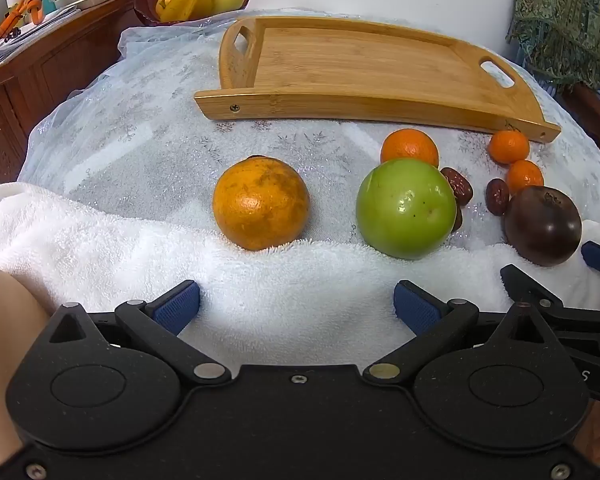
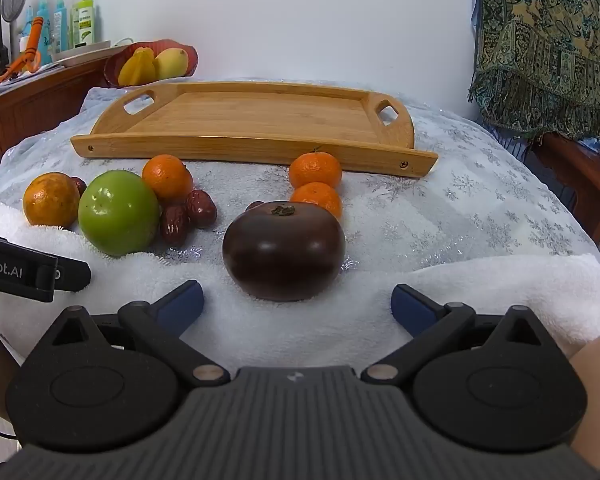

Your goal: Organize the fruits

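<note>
**Both grippers waiting open before the fruit**

Right gripper [image 2: 297, 304] is hovering low over the white towel [image 2: 480, 292], its blue pads spread wide and holding nothing, and the dark purple-brown tomato [image 2: 284, 250] is sitting just in front of it, between the two fingers' lines. Left gripper [image 1: 297, 306] is also standing spread and empty, pointing between the large orange [image 1: 261, 204] and the green apple [image 1: 406, 208].

All fruit is lying on the near half of the table; the bamboo tray [image 2: 256, 120] is waiting bare behind it, at the far side.

I am judging the tomato as the most delicate piece: smooth, glossy, probably soft, so the pads should be closing gently on its widest sides, below the stem. The apple is looking hard and slippery, and it is likely heavy; a grip across its middle is fitting. The large orange has rough skin, so it should be slipping less. Three small mandarins [image 2: 315, 170] are light and easy. The red dates [image 2: 201, 208], touching the apple's right side, are small and wrinkled, and they are needing a precise pinch.
</note>
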`<act>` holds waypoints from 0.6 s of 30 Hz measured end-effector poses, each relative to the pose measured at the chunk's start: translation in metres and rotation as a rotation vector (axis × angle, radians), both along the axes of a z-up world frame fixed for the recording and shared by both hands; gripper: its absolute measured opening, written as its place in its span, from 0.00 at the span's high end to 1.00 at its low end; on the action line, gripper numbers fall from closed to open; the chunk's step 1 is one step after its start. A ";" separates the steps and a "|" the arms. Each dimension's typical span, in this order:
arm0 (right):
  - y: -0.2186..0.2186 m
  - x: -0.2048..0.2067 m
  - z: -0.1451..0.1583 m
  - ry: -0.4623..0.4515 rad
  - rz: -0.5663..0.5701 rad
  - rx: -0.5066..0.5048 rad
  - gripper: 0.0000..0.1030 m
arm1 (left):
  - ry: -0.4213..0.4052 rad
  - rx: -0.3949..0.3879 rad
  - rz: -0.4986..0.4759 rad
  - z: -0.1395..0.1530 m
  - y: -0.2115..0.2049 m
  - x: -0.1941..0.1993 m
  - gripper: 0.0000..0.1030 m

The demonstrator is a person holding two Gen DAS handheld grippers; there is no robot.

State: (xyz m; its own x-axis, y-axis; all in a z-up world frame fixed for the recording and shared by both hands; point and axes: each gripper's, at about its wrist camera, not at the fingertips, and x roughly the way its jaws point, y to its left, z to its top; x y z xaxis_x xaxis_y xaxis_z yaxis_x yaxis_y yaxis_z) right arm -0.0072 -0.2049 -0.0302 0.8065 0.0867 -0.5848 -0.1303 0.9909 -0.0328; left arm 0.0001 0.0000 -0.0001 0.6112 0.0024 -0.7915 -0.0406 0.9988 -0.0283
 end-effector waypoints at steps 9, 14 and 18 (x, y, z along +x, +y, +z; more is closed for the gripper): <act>0.001 0.000 0.000 -0.002 0.000 -0.004 0.00 | 0.005 0.008 -0.001 -0.001 -0.001 0.000 0.00; 0.001 0.000 0.000 -0.002 0.000 -0.005 0.00 | 0.002 0.005 -0.001 -0.001 0.000 -0.001 0.00; 0.001 0.000 0.000 -0.003 0.000 -0.005 0.00 | 0.004 0.011 -0.001 0.000 -0.003 0.000 0.00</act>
State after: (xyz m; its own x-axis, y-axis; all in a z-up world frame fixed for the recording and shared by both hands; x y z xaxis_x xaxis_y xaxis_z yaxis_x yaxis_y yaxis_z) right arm -0.0075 -0.2042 -0.0305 0.8083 0.0837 -0.5828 -0.1300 0.9908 -0.0380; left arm -0.0002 -0.0027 0.0002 0.6078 0.0102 -0.7940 -0.0396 0.9991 -0.0175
